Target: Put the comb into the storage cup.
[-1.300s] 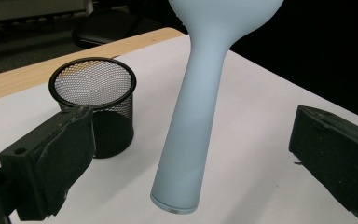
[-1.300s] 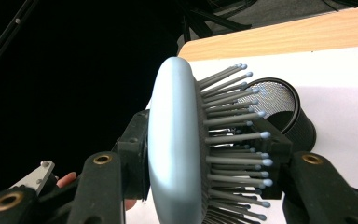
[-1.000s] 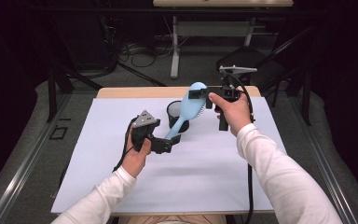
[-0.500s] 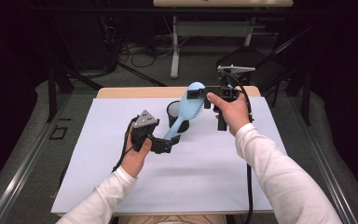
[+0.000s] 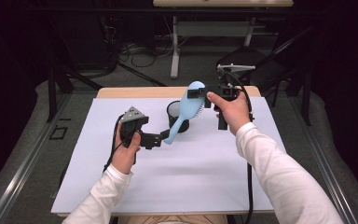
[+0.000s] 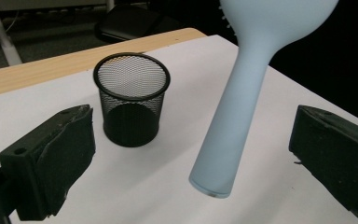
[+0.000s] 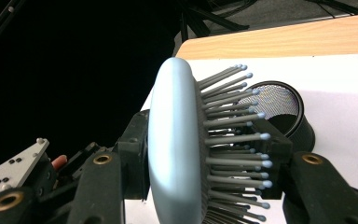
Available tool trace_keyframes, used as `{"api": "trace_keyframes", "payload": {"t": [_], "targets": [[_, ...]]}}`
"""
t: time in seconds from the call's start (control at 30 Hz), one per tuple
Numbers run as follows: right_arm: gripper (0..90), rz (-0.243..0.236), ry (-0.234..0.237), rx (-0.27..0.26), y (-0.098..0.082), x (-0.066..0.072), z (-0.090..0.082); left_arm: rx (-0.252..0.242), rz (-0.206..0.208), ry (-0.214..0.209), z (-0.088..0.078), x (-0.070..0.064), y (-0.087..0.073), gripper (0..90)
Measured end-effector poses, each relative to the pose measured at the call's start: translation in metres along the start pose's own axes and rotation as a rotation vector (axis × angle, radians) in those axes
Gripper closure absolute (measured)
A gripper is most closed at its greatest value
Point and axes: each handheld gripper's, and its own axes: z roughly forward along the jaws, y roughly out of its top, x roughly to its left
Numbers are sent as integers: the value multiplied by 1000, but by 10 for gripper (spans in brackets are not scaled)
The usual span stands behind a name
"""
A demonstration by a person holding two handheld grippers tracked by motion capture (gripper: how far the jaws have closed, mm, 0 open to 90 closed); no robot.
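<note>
The pale blue plastic hairbrush had an oval, smooth-backed head set with straight grey bristles tipped in small blue beads, and a long round handle that widened slightly toward its flat end. It hung in the air above the table, head up and away from the person, handle slanting down toward them. The right gripper pinched the head, one black jaw on the smooth back and the other among the bristles. The handle's end hung between the spread jaws of the left gripper, which did not touch it. Just behind the handle stood a round black wire-mesh cup, upright on the white sheet covering the wooden table.
</note>
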Motion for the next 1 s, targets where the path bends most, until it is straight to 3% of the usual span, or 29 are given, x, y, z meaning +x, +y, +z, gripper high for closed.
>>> {"api": "trace_keyframes", "payload": {"t": [0.17,0.43,1.0], "targets": [[490,-7,-12,0,1,0,0,-11,-21,18,-4,7,-1,6],[490,-18,-22,0,3,1,-3,-10,-15,63,-7,15,-2,6],[490,-3,-43,-24,7,-9,-11,-28,-55,83,-13,37,-6,6]]}}
